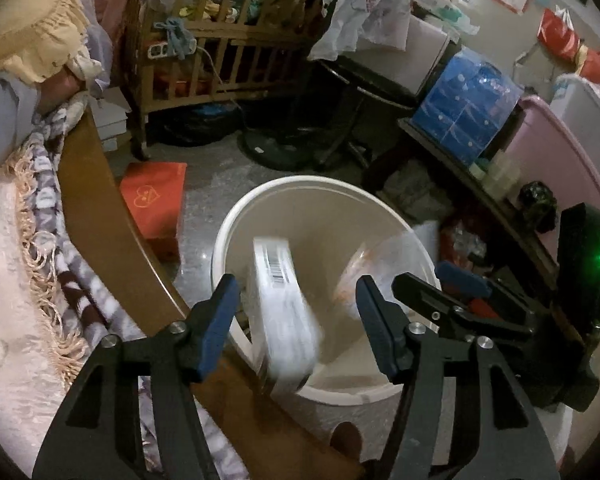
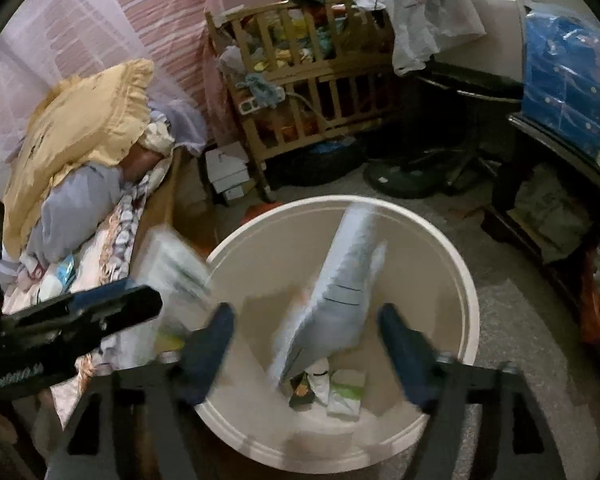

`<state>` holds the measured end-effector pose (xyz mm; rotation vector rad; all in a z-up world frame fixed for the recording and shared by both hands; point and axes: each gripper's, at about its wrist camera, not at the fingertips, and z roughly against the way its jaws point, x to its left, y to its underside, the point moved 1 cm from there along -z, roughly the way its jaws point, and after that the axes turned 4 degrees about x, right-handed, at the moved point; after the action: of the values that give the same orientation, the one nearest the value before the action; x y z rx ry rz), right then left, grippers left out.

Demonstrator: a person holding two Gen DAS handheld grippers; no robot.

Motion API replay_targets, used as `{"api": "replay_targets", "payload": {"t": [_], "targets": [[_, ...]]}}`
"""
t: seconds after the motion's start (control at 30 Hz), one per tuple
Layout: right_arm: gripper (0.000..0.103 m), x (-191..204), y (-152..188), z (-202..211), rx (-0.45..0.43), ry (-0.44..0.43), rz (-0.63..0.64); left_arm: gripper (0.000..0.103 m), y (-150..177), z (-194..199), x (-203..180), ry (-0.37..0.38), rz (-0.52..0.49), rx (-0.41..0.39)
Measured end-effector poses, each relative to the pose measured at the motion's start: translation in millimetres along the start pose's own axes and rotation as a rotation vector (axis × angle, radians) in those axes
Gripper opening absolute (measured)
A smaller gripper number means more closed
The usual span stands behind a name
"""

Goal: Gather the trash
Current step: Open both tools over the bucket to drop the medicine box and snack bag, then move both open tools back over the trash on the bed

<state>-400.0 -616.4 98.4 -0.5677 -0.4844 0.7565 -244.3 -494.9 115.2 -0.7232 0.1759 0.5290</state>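
White and blurred, a flat cardboard box with a barcode (image 1: 284,312) hangs between the spread jaws of the left gripper (image 1: 296,316), touching neither pad, apparently let go over the round cream plastic bin's (image 1: 236,224) near rim. Rightward, the right gripper (image 2: 306,340) is likewise spread, a pale crumpled paper bag (image 2: 340,284) loose inside the bin above small wrappers (image 2: 332,390). Grey floor, wooden bed edge (image 1: 100,208), slatted crib (image 2: 316,76) surround.
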Motion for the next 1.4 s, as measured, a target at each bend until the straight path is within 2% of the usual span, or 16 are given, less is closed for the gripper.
{"api": "replay_targets", "payload": {"t": [0.23,0.6,0.73,1.07,1.4], "targets": [[0.077,5,1,2,0.003,-0.027,0.005,0.06,8,18,12,-0.05,0.014,-0.007],[0.077,44,15,3,0.01,-0.083,0.094,0.06,35,76,53,-0.245,0.011,-0.074],[0.077,70,19,8,-0.005,-0.099,0.144,0.06,47,98,66,-0.309,0.015,-0.1],[0.077,145,35,18,-0.025,-0.181,0.238,0.06,72,154,98,-0.397,0.07,-0.183],[0.077,227,59,13,0.019,-0.284,0.358,0.06,113,197,148,-0.458,0.176,-0.185]]}}
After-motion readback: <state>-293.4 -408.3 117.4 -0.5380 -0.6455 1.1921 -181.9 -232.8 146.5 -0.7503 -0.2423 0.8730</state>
